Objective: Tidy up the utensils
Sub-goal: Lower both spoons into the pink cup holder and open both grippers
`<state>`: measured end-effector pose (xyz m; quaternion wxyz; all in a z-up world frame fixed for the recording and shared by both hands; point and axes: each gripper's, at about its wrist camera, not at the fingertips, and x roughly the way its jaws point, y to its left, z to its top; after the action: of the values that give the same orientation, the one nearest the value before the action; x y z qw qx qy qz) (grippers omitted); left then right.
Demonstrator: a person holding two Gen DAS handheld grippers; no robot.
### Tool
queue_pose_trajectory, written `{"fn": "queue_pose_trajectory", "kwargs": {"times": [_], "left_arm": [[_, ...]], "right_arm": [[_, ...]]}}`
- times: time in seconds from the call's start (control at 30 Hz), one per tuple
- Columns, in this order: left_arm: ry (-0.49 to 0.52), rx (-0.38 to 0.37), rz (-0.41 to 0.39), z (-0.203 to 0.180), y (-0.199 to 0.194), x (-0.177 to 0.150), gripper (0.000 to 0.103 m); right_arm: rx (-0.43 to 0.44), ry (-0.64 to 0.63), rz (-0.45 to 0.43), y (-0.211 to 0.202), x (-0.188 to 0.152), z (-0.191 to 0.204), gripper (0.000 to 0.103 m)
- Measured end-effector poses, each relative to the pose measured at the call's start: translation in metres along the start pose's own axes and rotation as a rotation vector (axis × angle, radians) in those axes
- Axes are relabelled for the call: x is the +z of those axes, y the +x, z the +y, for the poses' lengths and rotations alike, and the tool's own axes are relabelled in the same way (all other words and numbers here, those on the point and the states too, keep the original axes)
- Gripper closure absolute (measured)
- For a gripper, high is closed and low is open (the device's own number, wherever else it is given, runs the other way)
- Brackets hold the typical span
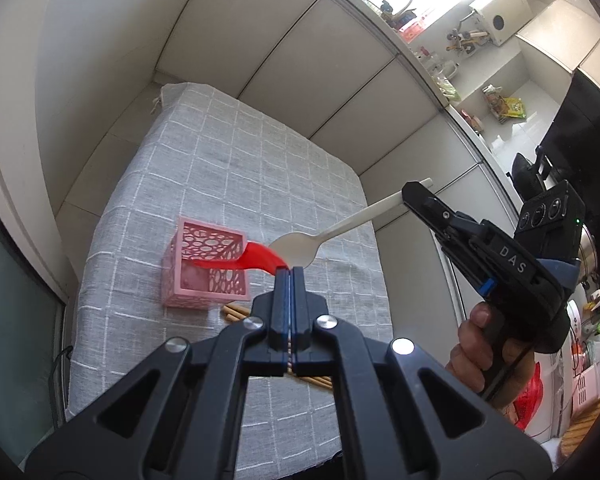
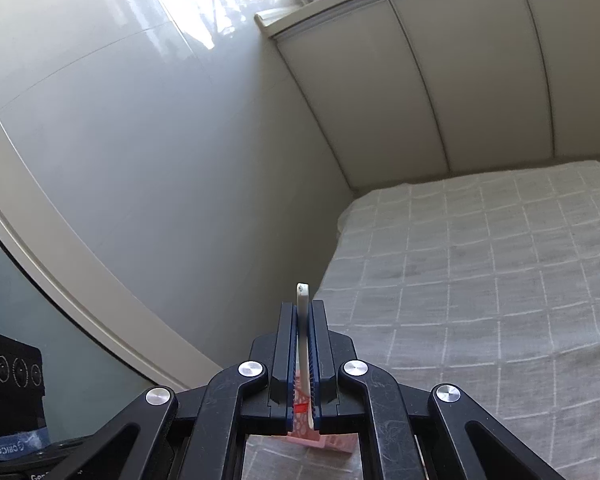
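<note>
Above the pink basket [image 1: 206, 266] at ten o'clock, my left hand-held gripper [image 1: 287, 270] clamped the red spoon [image 1: 256, 261] and my right hand-held gripper [image 1: 410, 194] the white spoon [image 1: 300, 250], whose bowls risked colliding.

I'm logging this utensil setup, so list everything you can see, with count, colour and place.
red utensil: one, red, held over the basket's open top
white spoon: one, white, held in the air right of the basket
basket: one, pink, perforated, on the tablecloth
chopsticks: several, wooden, on the cloth below the basket
tablecloth: one, grey checked, covering the table
left gripper: jaws shut on the red utensil
right gripper: jaws shut on the spoon handle
hand: one, holding the right gripper
</note>
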<state>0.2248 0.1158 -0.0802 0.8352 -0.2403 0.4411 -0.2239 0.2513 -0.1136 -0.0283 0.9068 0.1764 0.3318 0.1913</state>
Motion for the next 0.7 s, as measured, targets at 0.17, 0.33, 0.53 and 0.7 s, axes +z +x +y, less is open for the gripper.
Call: {"fn": "queue_pose_trajectory", "kwargs": {"times": [0.17, 0.33, 0.53, 0.7], "left_arm": [[-0.021, 0.022, 0.041, 0.008, 0.018, 0.005, 0.103], [-0.024, 0.010, 0.070, 0.008, 0.027, 0.012, 0.102], [-0.028, -0.007, 0.033, 0.009, 0.033, 0.022, 0.102], [-0.028, -0.052, -0.009, 0.007, 0.048, 0.032, 0.102]], "right_arm": [[-0.024, -0.014, 0.059, 0.034, -0.008, 0.005, 0.098], [-0.036, -0.002, 0.117, 0.064, -0.019, 0.002, 0.098], [-0.044, 0.015, 0.155, 0.079, -0.028, -0.005, 0.097], [-0.031, 0.039, 0.150, 0.080, -0.027, -0.010, 0.093]]}}
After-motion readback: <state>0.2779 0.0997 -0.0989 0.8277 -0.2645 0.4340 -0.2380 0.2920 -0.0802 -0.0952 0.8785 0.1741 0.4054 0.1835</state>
